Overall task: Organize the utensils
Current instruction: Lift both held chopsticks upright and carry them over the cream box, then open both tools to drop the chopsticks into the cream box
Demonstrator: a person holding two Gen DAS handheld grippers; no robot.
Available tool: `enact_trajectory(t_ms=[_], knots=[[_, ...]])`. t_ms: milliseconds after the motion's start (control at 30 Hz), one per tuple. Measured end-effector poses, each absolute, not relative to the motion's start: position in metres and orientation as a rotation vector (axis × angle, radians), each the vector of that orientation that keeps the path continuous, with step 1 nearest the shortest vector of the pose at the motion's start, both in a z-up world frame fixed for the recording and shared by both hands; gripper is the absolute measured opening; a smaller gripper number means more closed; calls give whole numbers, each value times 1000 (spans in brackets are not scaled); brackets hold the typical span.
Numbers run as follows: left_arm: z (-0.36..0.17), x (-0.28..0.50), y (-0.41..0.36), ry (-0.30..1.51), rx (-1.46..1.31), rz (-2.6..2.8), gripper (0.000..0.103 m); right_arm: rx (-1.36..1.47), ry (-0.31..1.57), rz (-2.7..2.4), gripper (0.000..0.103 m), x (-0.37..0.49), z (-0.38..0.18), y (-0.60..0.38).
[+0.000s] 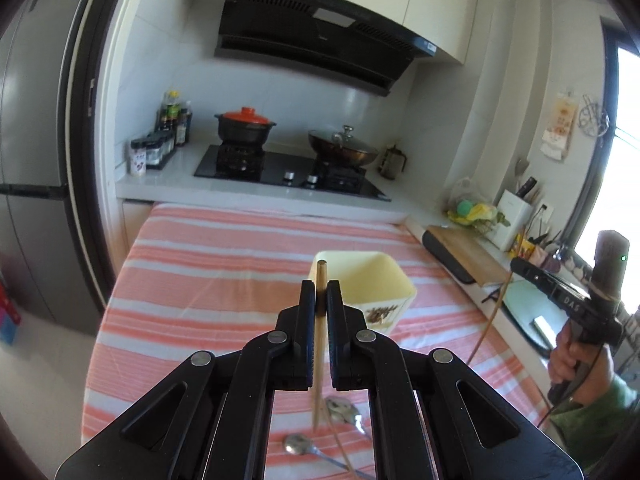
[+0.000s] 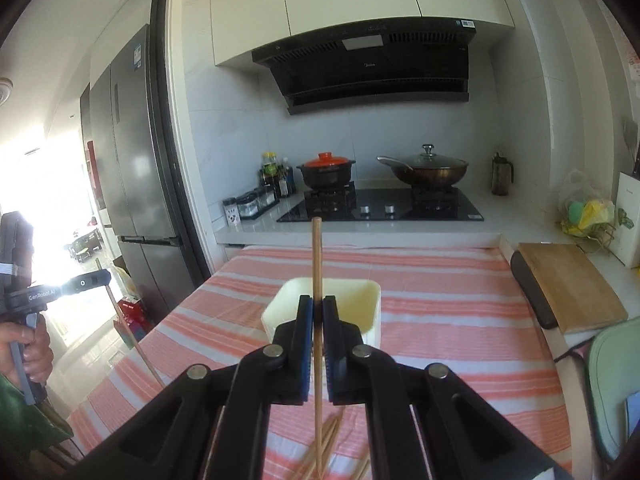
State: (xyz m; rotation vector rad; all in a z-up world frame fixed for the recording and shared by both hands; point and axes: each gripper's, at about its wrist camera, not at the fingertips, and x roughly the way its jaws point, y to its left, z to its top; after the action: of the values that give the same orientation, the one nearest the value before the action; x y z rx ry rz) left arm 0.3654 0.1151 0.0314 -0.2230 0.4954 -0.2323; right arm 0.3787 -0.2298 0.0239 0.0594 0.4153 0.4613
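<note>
While both tools hang above the striped tablecloth, each is clamped on a single wooden stick. Left gripper: jaws closed on a chopstick, which stands upright between the pads, its top just above the fingertips, its lower end hanging over the cloth. Right gripper: jaws closed on another chopstick, also upright, its top well above the fingertips. Cream holder: square, open-topped, upright on the cloth, just beyond both grippers. Two metal spoons lie on the cloth below the left tool. Loose chopsticks lie on the cloth beneath the right tool.
</note>
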Motion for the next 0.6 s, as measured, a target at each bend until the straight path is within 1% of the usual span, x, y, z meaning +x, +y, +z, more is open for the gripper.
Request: enact_trajectory(t_ms=[200, 333, 433, 500, 600], knots=[[89, 413, 99, 386, -239, -255, 4, 92, 299, 446, 5, 430, 64, -206], [103, 456, 82, 334, -249, -240, 4, 70, 217, 414, 5, 470, 76, -185], [89, 493, 67, 384, -257, -241, 4, 11, 216, 386, 5, 499, 59, -169], [68, 519, 58, 453, -253, -238, 4, 0, 289, 376, 5, 519, 37, -163], [30, 549, 45, 583, -242, -239, 4, 18, 450, 377, 5, 545, -1, -162]])
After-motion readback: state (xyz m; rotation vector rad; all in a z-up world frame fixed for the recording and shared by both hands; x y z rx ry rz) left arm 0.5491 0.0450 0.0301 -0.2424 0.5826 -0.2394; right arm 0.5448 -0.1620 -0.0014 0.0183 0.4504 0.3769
